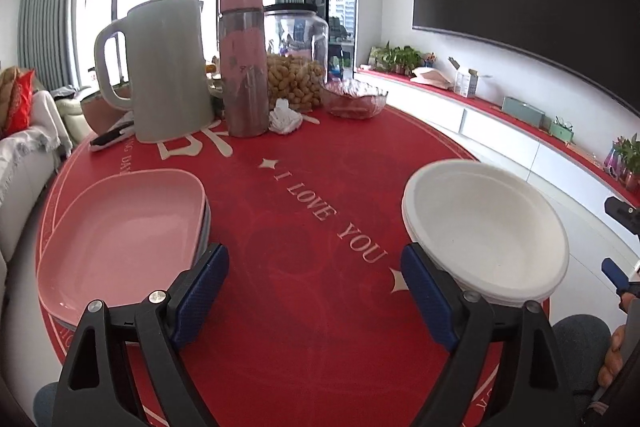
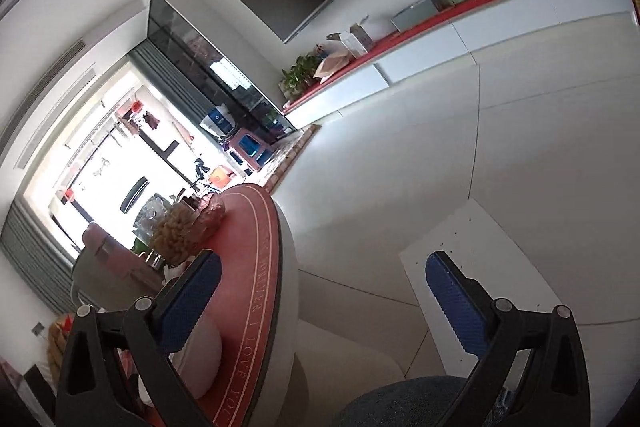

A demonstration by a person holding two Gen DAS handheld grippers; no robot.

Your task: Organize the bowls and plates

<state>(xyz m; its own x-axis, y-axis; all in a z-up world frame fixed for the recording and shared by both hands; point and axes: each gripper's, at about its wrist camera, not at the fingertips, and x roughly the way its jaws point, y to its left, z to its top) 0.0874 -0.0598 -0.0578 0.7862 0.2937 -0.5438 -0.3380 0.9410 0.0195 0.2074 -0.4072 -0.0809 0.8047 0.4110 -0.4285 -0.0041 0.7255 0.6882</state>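
Observation:
A stack of pink oblong plates [image 1: 120,239] sits on the left of the round red table [image 1: 304,211]. On the right, near the table's edge, is a stack of white bowls [image 1: 488,227]. My left gripper [image 1: 314,259] hangs open over the bare cloth between the two stacks, with nothing between its fingers. My right gripper [image 1: 616,243] shows at the far right edge, off the table's side. In the right wrist view the right gripper [image 2: 324,259] is open and empty, rolled sideways beside the table's rim [image 2: 276,267]. The white bowls [image 2: 200,359] peek out behind its left finger.
At the table's back stand a grey-green jug [image 1: 168,67], a pink bottle [image 1: 244,59], a jar of peanuts [image 1: 296,67], a glass dish [image 1: 354,101] and a crumpled tissue [image 1: 285,119]. A white board [image 2: 480,247] lies on the floor, with a blue-grey seat [image 2: 400,403] beside the table.

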